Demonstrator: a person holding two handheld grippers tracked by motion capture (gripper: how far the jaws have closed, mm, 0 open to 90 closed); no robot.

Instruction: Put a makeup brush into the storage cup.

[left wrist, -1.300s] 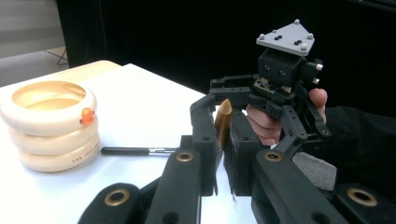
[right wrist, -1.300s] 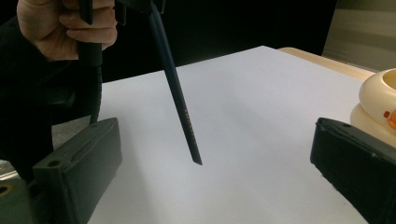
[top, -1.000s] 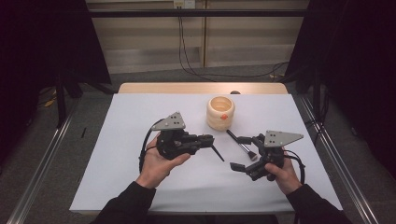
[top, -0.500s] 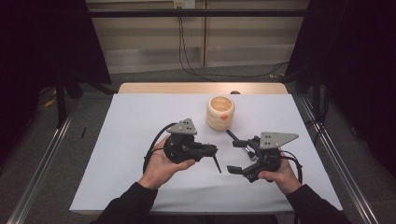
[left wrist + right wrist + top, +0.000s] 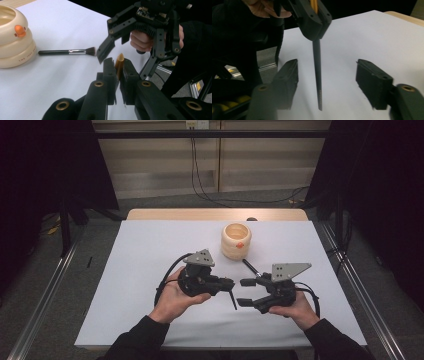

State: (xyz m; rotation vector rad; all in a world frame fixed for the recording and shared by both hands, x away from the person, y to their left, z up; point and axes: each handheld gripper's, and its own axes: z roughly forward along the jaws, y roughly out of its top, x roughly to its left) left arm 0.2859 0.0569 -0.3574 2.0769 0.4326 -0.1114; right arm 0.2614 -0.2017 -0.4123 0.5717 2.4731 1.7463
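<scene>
My left gripper (image 5: 227, 285) is shut on a thin brush with a tan tip (image 5: 120, 58) and a long black handle (image 5: 317, 75) that hangs down from its jaws. My right gripper (image 5: 246, 292) faces it from the right with its jaws apart. They have just been closing, and the handle stands between them without touching either pad (image 5: 287, 80). A cream ringed cup (image 5: 236, 240) with a small orange duck stands behind both grippers. A black makeup brush (image 5: 67, 52) lies flat on the white table beside the cup.
The white table top (image 5: 145, 255) is bordered by a wooden strip at the far edge (image 5: 190, 214). Metal rails (image 5: 360, 290) run along both sides. Cables trail from each gripper toward the person's hands.
The left gripper has shifted right with the thin brush, bringing its handle between the right gripper's jaws. The right gripper's jaws have narrowed around the handle.
</scene>
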